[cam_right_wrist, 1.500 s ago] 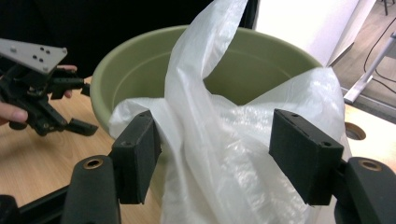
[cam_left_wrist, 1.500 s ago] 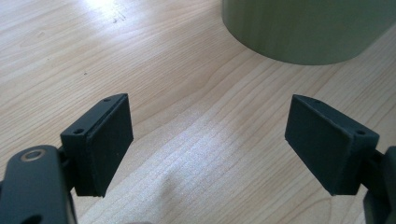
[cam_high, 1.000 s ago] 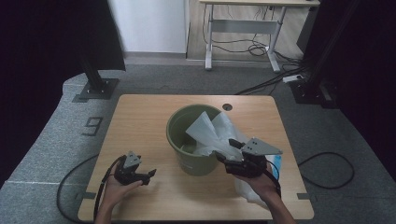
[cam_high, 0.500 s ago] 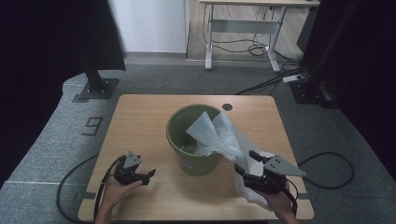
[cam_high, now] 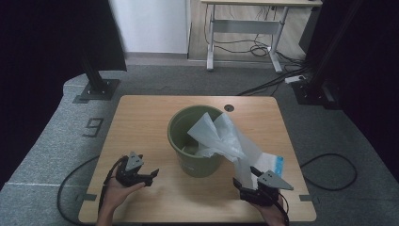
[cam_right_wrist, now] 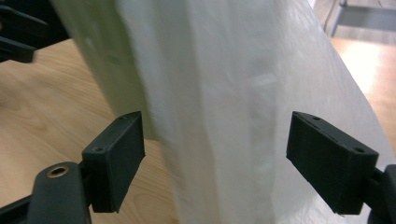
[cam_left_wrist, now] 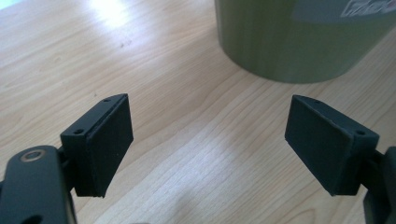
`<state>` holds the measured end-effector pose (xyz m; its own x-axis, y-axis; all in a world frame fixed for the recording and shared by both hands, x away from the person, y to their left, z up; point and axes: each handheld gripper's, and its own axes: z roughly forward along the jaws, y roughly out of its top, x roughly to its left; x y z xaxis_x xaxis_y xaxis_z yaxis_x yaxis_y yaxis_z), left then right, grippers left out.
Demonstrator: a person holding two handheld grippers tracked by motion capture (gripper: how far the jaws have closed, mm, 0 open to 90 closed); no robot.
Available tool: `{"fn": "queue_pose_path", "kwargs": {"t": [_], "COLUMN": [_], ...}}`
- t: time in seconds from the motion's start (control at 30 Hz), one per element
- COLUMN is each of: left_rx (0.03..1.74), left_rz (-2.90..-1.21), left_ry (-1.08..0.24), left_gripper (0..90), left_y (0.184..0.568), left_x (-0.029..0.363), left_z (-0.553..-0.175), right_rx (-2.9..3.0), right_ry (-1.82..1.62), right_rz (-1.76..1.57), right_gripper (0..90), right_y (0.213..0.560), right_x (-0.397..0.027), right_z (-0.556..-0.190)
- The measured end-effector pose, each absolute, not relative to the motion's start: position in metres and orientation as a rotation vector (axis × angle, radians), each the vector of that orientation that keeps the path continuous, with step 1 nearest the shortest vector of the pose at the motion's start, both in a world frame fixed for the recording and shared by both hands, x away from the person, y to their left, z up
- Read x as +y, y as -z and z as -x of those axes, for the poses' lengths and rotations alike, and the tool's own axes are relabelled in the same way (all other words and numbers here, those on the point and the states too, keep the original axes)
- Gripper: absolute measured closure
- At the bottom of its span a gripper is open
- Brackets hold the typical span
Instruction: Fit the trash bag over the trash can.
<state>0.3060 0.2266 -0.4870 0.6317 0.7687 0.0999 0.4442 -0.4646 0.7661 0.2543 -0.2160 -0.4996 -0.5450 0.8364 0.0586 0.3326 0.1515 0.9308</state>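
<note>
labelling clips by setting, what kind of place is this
Probably a lab or studio set up for recording: a small wooden table on grey carpet, black stand bases beside it, and a desk with loose cables behind.

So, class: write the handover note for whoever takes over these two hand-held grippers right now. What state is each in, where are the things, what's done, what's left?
Left hand-held gripper: open, holding nothing, low over the table beside the green bin.
Right hand-held gripper: jaws have just been opening; they stand wide with the white plastic bag between them, pads not pressing it.
Bag: partly in the bin, the rest draped over the rim onto the table at the right.
Done: bag is started into the bin.
Left, probably: spread the bag and fold its edge around the rim.
</note>
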Motion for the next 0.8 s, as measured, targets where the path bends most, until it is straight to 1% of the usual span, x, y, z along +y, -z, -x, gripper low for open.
{"fn": "queue_pose_path", "kwargs": {"t": [0.17,0.23,0.27,0.33,0.47,0.53,0.57,0.63,0.8], "left_rx": [0.939,0.935,0.931,0.926,0.905,0.893,0.886,0.877,0.871], "left_rz": [-2.112,-2.111,-2.108,-2.101,-2.083,-2.072,-2.064,-2.052,-2.049], "left_ry": [-0.568,-0.571,-0.574,-0.578,-0.588,-0.591,-0.591,-0.587,-0.590], "left_gripper": [15.2,15.2,15.3,15.2,15.2,15.2,15.2,15.3,15.3], "left_y": [0.484,0.482,0.481,0.477,0.465,0.459,0.455,0.450,0.442], "left_x": [0.226,0.226,0.225,0.224,0.220,0.218,0.217,0.215,0.211], "left_z": [-0.305,-0.304,-0.303,-0.302,-0.297,-0.295,-0.293,-0.291,-0.288], "right_rx": [1.957,1.955,1.961,1.959,1.930,1.910,1.894,1.862,1.769], "right_ry": [-1.365,-1.359,-1.364,-1.365,-1.360,-1.366,-1.365,-1.371,-1.423], "right_rz": [-1.161,-1.168,-1.169,-1.162,-1.161,-1.147,-1.134,-1.102,-1.017], "right_gripper": [20.2,23.6,28.6,45.0,72.9,81.8,84.8,88.1,88.5], "right_y": [0.508,0.511,0.512,0.514,0.513,0.509,0.505,0.496,0.460], "right_x": [-0.221,-0.222,-0.223,-0.224,-0.227,-0.229,-0.230,-0.232,-0.235], "right_z": [-0.259,-0.260,-0.260,-0.260,-0.260,-0.260,-0.259,-0.258,-0.258]}}
